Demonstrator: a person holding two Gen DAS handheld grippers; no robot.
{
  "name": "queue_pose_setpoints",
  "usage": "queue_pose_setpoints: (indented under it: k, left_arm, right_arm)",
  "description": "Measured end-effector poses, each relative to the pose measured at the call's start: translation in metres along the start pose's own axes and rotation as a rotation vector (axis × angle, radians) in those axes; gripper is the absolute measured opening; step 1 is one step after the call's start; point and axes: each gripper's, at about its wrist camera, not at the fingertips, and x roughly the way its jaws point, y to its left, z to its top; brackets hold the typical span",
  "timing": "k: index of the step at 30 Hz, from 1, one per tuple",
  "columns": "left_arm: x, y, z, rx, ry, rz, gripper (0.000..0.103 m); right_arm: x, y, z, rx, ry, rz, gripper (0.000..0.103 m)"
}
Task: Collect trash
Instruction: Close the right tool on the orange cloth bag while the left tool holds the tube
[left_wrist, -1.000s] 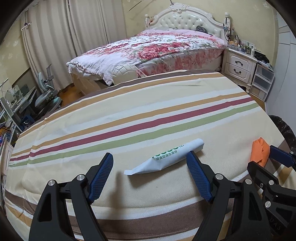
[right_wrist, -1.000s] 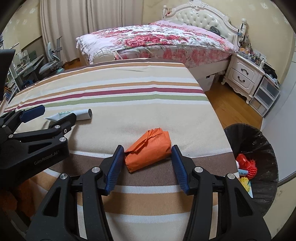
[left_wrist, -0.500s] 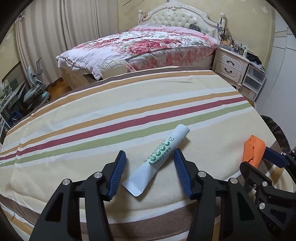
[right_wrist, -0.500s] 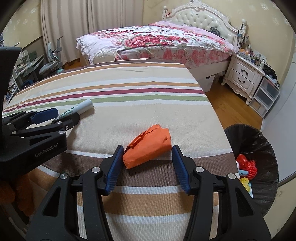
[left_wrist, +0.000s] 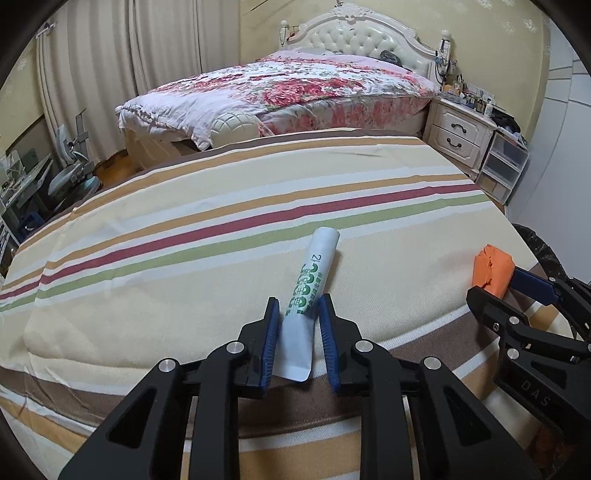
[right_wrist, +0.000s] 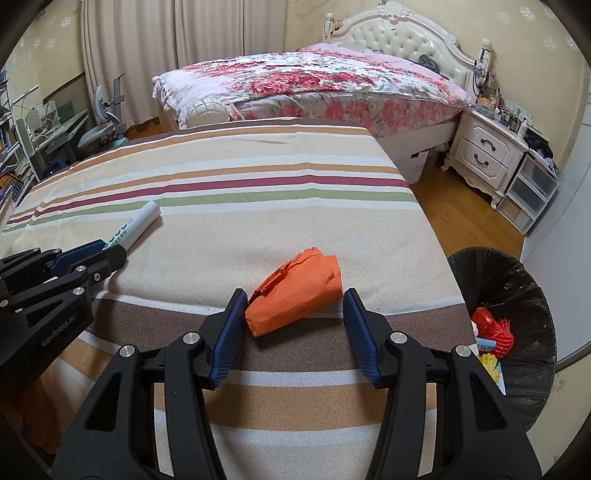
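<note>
Left gripper (left_wrist: 297, 314): jaws closing on the flat crimped end of the white tube (left_wrist: 308, 291), pads at its sides, seemingly just touching.
Tube axis: runs straight away from the left gripper along its pointing line, round end farthest, lying on the striped cover (left_wrist: 184, 240).
Right gripper (right_wrist: 295, 310): half spread, straddling the orange paper wad (right_wrist: 295, 291); left pad touches it, right pad stands apart.
Wad axis: slanted across the jaws.
Bin (right_wrist: 517, 295): black-lined, on the floor right of the right gripper, nearer that hand; already holds red and yellow scraps.
In the way: only the left hand's path past the right gripper.
</note>
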Motion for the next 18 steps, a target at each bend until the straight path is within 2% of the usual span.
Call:
queue_pose_setpoints:
  k: [7, 9, 10, 13, 18]
  left_arm:
    - [-0.012, 0.006, -0.014, -0.045, 0.012, -0.010, 0.023]
    - [-0.012, 0.008, -0.013, -0.059, 0.017, -0.019, 0.024]
    - [-0.012, 0.009, -0.012, -0.064, 0.017, -0.018, 0.026]
    - [-0.009, 0.011, -0.010, -0.073, 0.014, -0.005, 0.045]
    - [-0.002, 0.011, -0.003, -0.067, 0.016, 0.007, 0.048]
  right_arm:
    - [-0.001, 0.001, 0.002, -0.007, 0.002, 0.003, 0.053]
    - [-0.002, 0.003, 0.003, -0.009, 0.003, 0.009, 0.058]
    - [-0.001, 0.004, 0.003, -0.013, 0.005, 0.014, 0.065]
    - [-0.002, 0.005, 0.002, -0.016, 0.004, 0.007, 0.068]
    - [-0.003, -0.003, 0.001, 0.027, -0.003, 0.014, 0.068]
